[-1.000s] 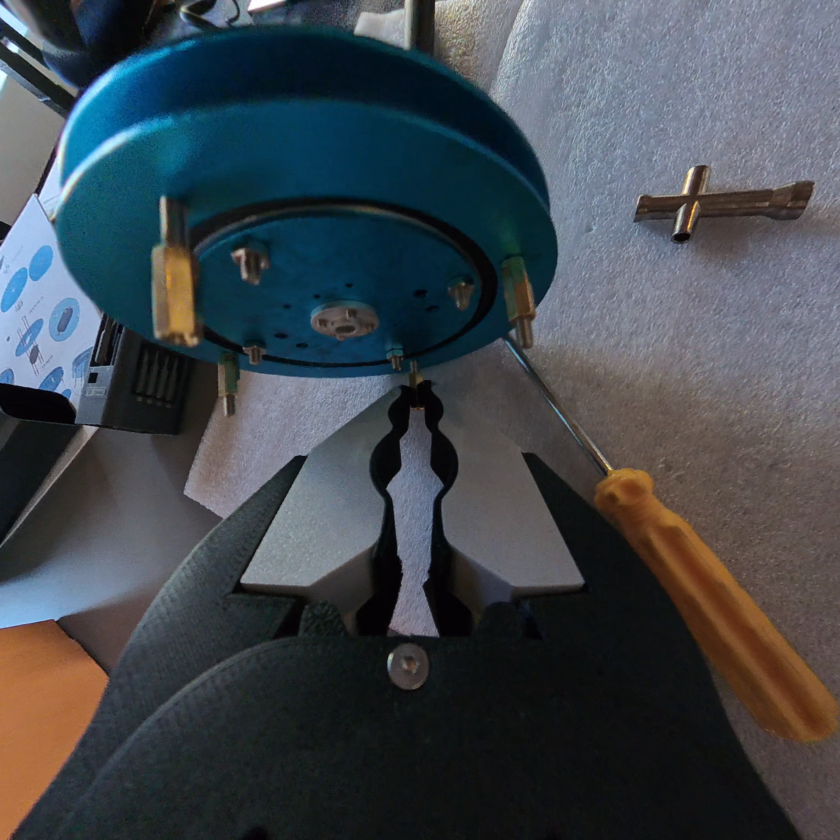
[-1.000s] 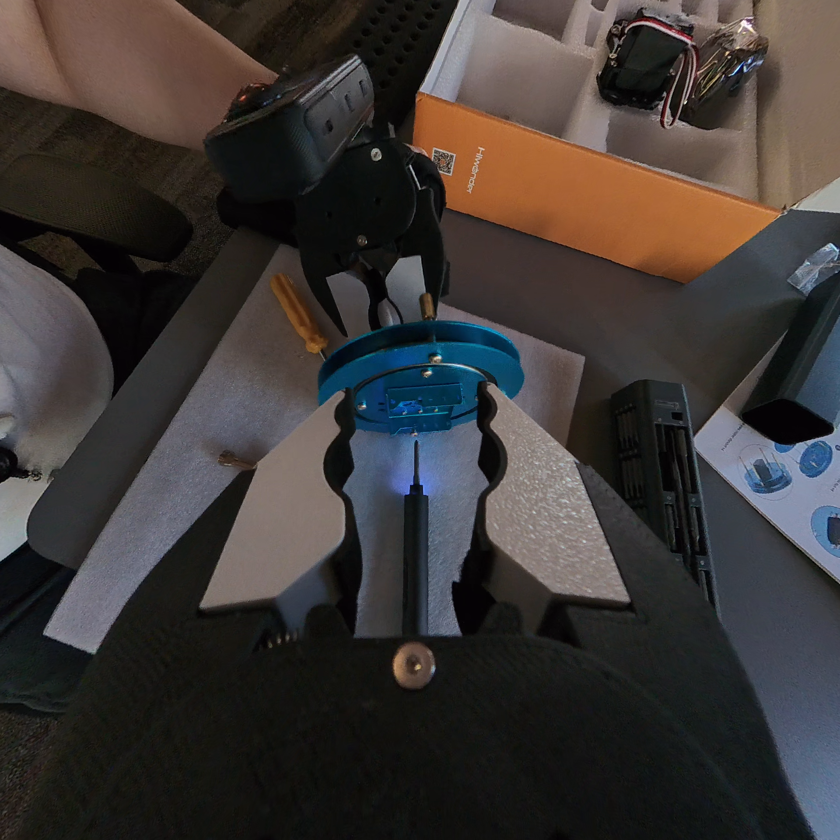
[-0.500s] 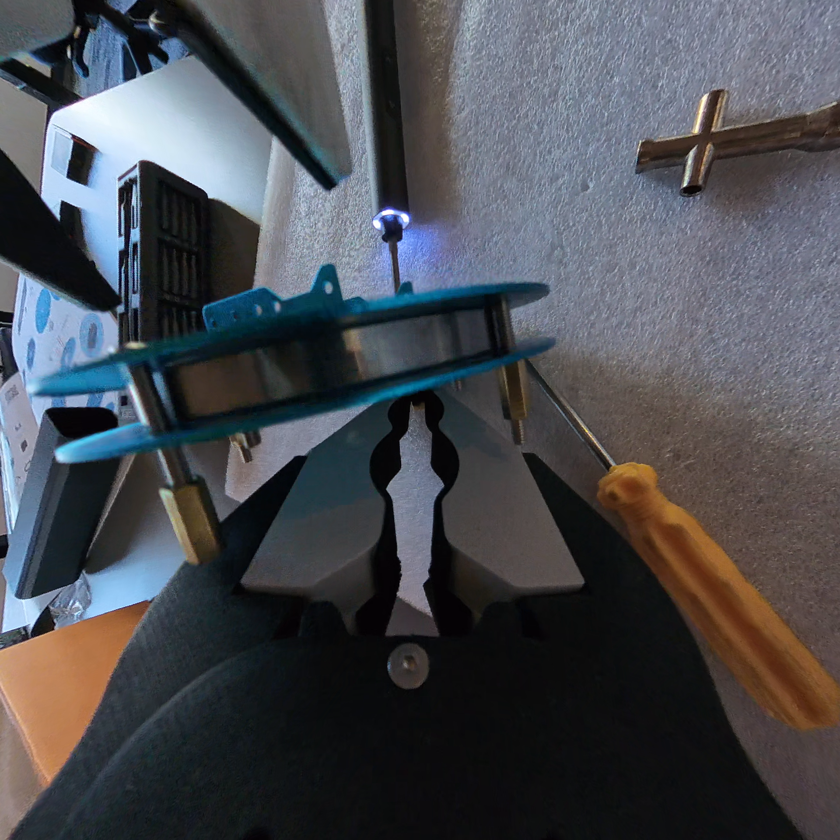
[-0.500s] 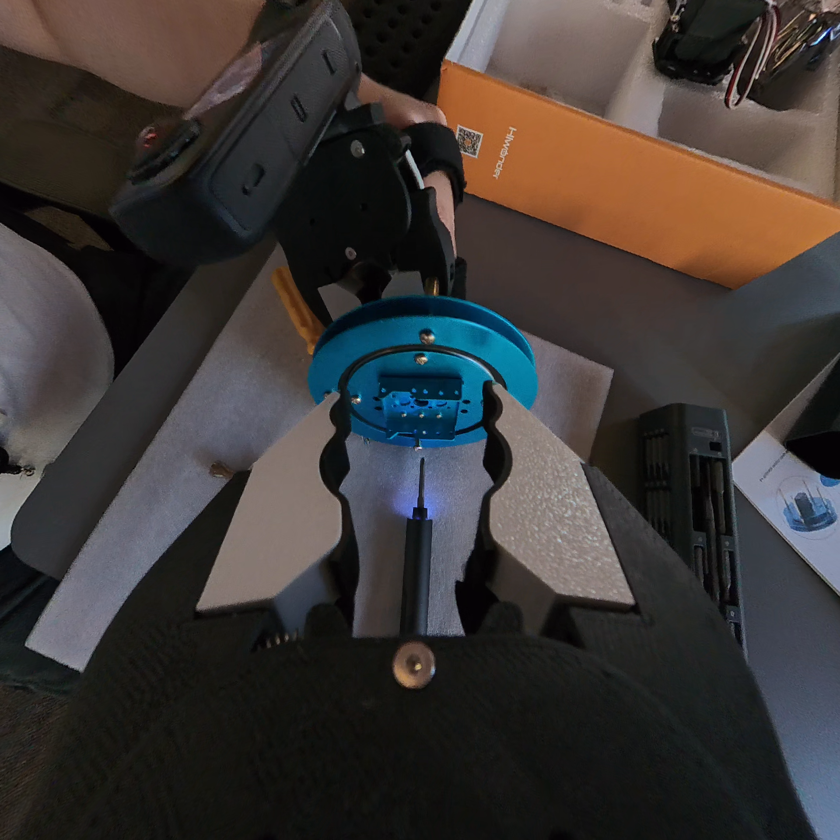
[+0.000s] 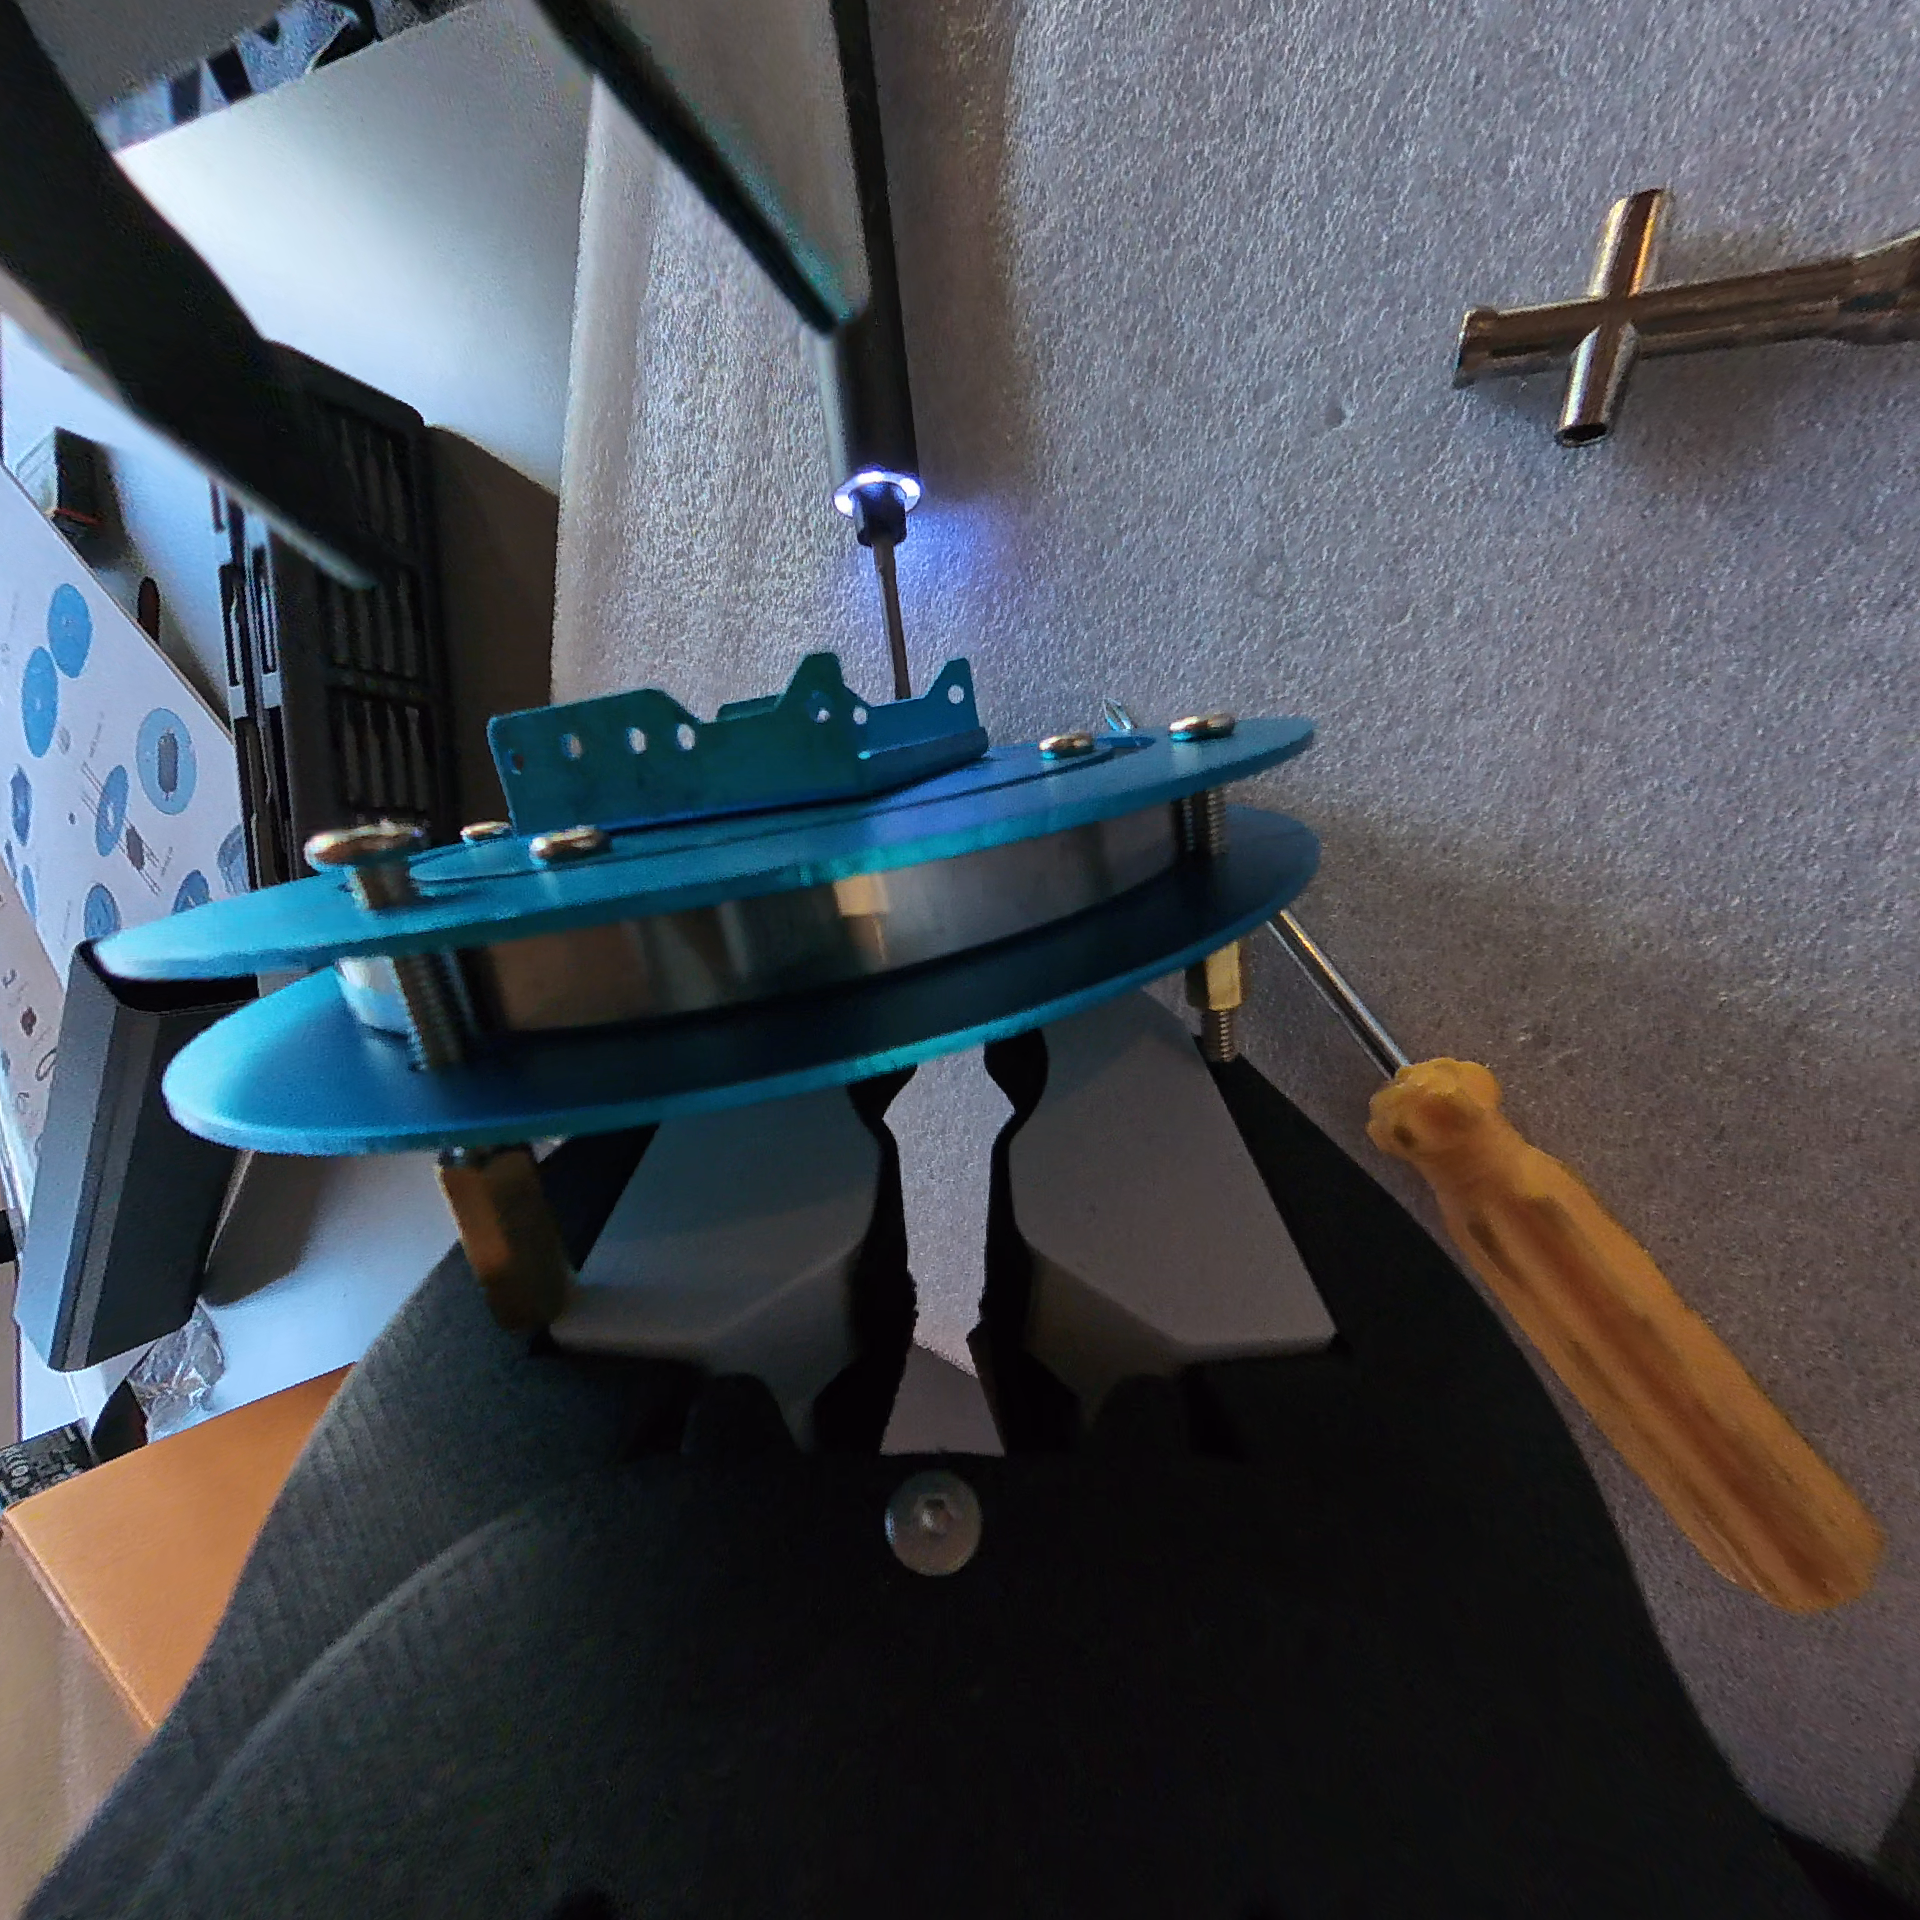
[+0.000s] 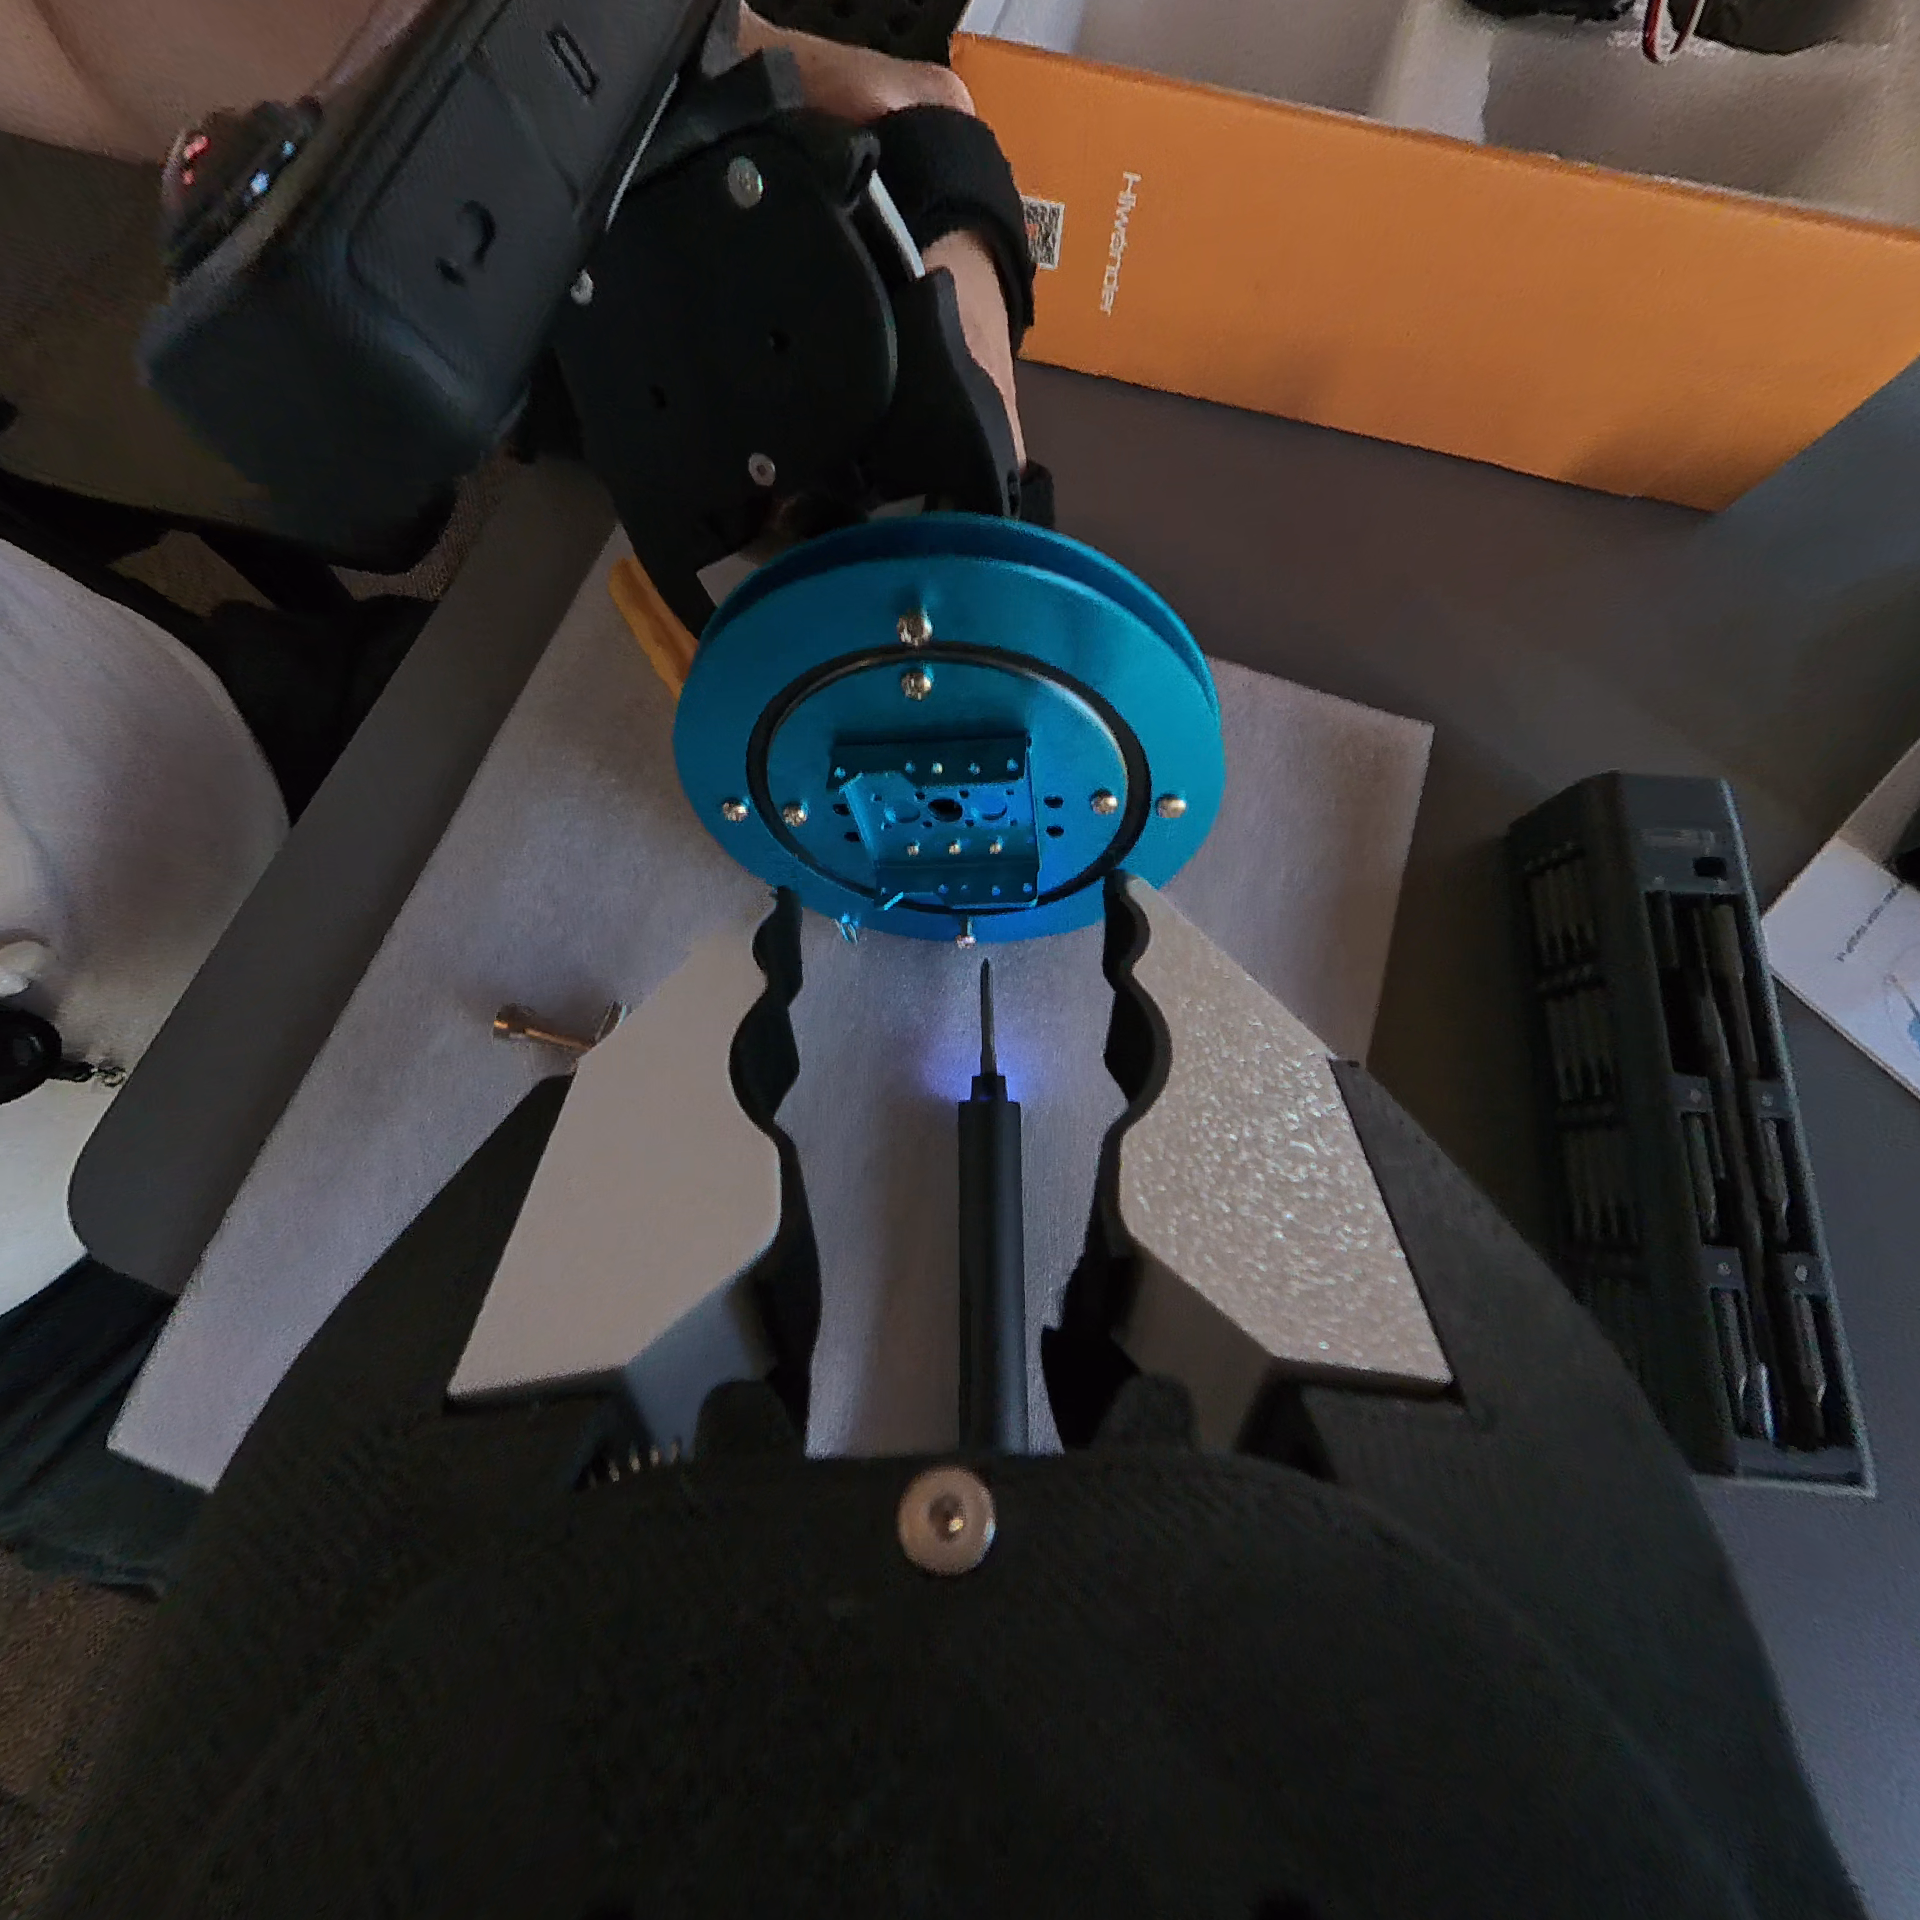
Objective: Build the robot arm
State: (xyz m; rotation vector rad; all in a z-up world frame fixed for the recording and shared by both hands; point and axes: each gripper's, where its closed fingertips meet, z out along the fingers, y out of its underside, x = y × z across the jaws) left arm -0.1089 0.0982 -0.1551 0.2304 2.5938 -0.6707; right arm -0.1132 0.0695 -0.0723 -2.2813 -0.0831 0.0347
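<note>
L: left gripper jaws nearly together, tips hidden under blue disc assembly mid-frame, now tipped edge-on | R: right gripper jaws spread, we see lit black screwdriver between, bit near disc rim.

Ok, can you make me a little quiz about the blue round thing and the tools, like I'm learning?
1. True or false: the yellow-handled screwdriver lies on the foam mat.
2. Pick one. The black screwdriver with the lit tip points towards: A the blue disc assembly, B the orange box, C the metal cross wrench.
3. Short answer: which gripper holds the blue disc assembly up off the foam mat?

Key
1. True.
2. A.
3. The left gripper.
</note>
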